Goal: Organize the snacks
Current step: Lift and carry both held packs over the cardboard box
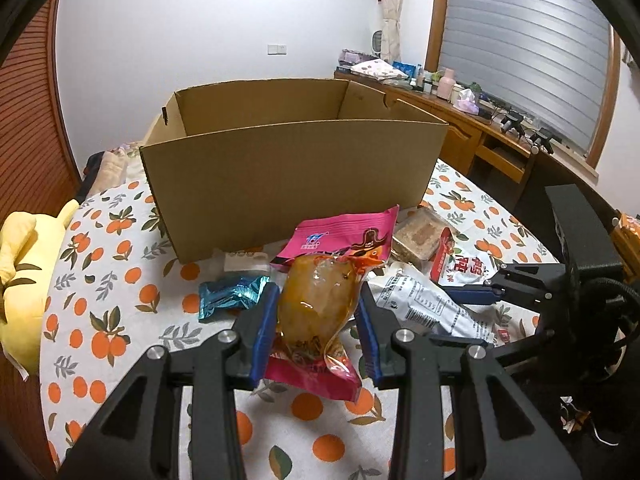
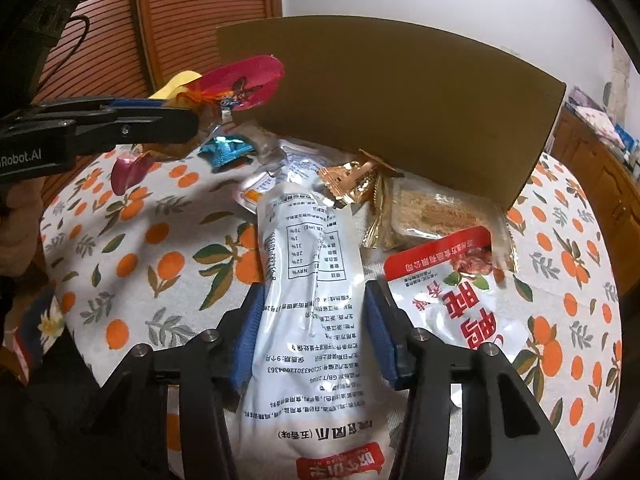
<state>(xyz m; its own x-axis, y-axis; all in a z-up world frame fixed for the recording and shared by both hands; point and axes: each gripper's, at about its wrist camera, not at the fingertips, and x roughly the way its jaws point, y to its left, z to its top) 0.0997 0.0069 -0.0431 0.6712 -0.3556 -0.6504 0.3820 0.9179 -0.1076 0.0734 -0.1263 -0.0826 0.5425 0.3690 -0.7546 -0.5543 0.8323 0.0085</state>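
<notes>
In the left wrist view, the left gripper (image 1: 318,320) is clenched on one pink-and-orange snack pouch (image 1: 320,300), its two blue pads pressing the clear, bulging middle while the pouch stands lifted above the orange-print tablecloth (image 1: 120,280). Behind it sits one open cardboard box (image 1: 288,168), upright on the cloth. Lying loose between box and gripper are one teal foil packet (image 1: 232,294), one clear tray of brown cake (image 1: 418,236), one red-and-white pouch (image 1: 460,266) and one long white pouch (image 1: 424,300). The right gripper (image 1: 474,314) reaches in from the right edge over the white pouch. One yellow plush toy (image 1: 24,276) lies at the left edge. In the right wrist view, the right gripper (image 2: 310,328) straddles the long white pouch (image 2: 308,280), one blue pad on either side of it; whether the pads actually press it I cannot tell. The pouch lies on the tablecloth (image 2: 160,248), just left of the red-and-white pouch (image 2: 460,296). One gold foil wrapper (image 2: 352,178) rests against the foot of the cardboard box (image 2: 400,100), beside the cake tray (image 2: 436,212). At upper left the left gripper (image 2: 196,114) holds the pink pouch (image 2: 240,84) in the air, above the teal packet (image 2: 226,152).
</notes>
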